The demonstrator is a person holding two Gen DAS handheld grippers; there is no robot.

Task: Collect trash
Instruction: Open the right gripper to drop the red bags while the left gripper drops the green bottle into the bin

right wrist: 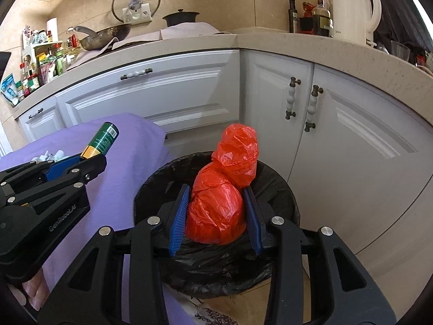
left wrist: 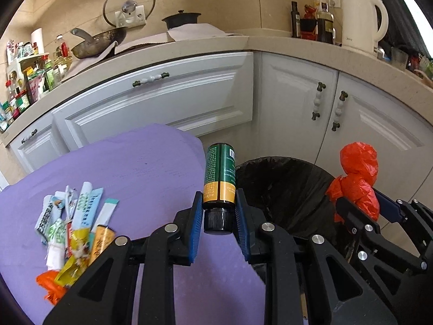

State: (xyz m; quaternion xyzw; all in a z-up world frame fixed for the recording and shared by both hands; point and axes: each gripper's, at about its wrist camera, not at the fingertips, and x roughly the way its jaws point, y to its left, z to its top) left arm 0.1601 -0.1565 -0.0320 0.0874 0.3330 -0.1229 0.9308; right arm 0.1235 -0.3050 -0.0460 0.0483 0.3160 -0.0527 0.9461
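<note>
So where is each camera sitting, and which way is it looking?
Left wrist view: sits on the left gripper, looking down along its jaws, shut on a green bottle, past the purple cloth to white cabinets; the right gripper shows alongside.
Right wrist view: sits on the right gripper, looking down along its jaws, shut on an orange bag over the black bin; the left gripper and fingers show.
Both share: bottle, bag, bin, cabinets, kettle.

The bottle is green above an orange band, capped black; the bag is bright orange-red. At six o'clock lies a black-lined bin (purple cloth at nine).
</note>
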